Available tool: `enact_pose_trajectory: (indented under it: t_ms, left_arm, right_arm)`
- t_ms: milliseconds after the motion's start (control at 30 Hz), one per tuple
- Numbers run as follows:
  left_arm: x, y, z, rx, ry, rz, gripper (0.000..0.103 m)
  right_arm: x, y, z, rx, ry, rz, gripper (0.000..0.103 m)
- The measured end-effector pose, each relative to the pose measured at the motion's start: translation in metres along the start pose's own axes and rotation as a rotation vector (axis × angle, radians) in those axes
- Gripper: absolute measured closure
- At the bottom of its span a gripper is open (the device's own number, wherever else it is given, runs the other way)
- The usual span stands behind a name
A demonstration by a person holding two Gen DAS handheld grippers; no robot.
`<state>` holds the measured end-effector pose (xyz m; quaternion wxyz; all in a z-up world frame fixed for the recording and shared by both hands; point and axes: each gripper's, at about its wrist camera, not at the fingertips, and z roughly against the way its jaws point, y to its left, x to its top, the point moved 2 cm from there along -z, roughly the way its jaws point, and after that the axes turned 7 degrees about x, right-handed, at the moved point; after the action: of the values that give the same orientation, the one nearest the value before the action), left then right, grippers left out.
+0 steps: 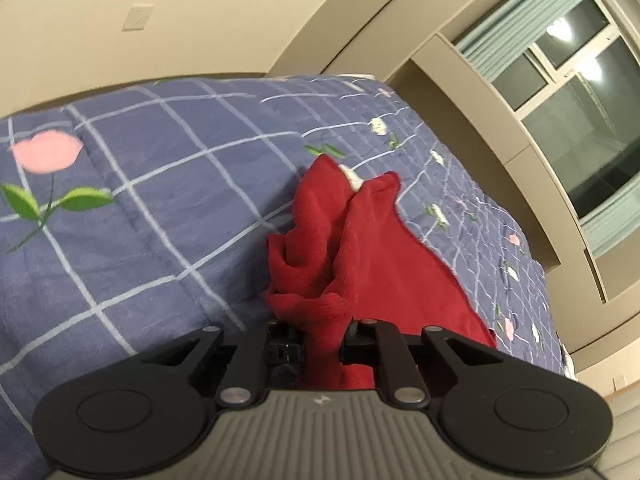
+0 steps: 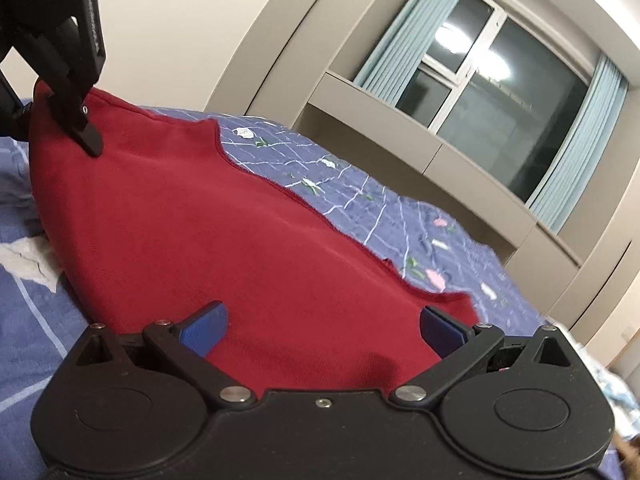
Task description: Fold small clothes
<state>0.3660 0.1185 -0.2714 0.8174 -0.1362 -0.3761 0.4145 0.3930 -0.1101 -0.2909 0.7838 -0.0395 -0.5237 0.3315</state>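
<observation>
A small red knit garment [image 1: 360,248] lies on a blue checked bedspread [image 1: 140,208]. My left gripper [image 1: 322,344] is shut on a bunched edge of it, with cloth squeezed between the jaws. In the right wrist view the red garment [image 2: 224,232] spreads wide across the bedspread [image 2: 380,204]. My right gripper [image 2: 324,328] is open, its blue-padded fingers [image 2: 204,328] wide apart over the near part of the cloth. The left gripper [image 2: 86,128] shows at the upper left of that view, pinching the garment's far corner and lifting it.
The bedspread has white grid lines and pink flowers. A white cloth [image 2: 24,256] lies on the bed at the left. A beige wall, a built-in shelf [image 2: 420,148] and a window with pale blue curtains [image 2: 580,148] stand behind the bed.
</observation>
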Motion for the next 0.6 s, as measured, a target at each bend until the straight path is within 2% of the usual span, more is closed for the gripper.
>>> enact_pose_trajectory:
  t_ms: [167,300,400,500,600]
  left_arm:
    - [0.007,-0.022,0.020,-0.076,-0.039,-0.085,0.091]
    - [0.015,-0.057,0.040,-0.176,-0.055,-0.159,0.092]
    - [0.013,-0.094,0.055,-0.257,-0.066,-0.246,0.092]
    - [-0.003,-0.146,0.069,-0.327,-0.060,-0.408,0.092]
    - [-0.033,-0.198,0.077,-0.357,-0.047,-0.611,0.092]
  right_arm:
    - [0.001,-0.029,0.010,0.091,-0.026,-0.146,0.001]
    - [-0.007,-0.067,0.043,0.088,-0.049,-0.241,0.001]
    - [-0.020,-0.097,0.070,0.064,-0.029,-0.278,0.001]
    - [-0.035,-0.131,0.093,0.046,0.014,-0.328,0.001]
    - [-0.052,-0.162,0.111,0.002,0.063,-0.360,0.001]
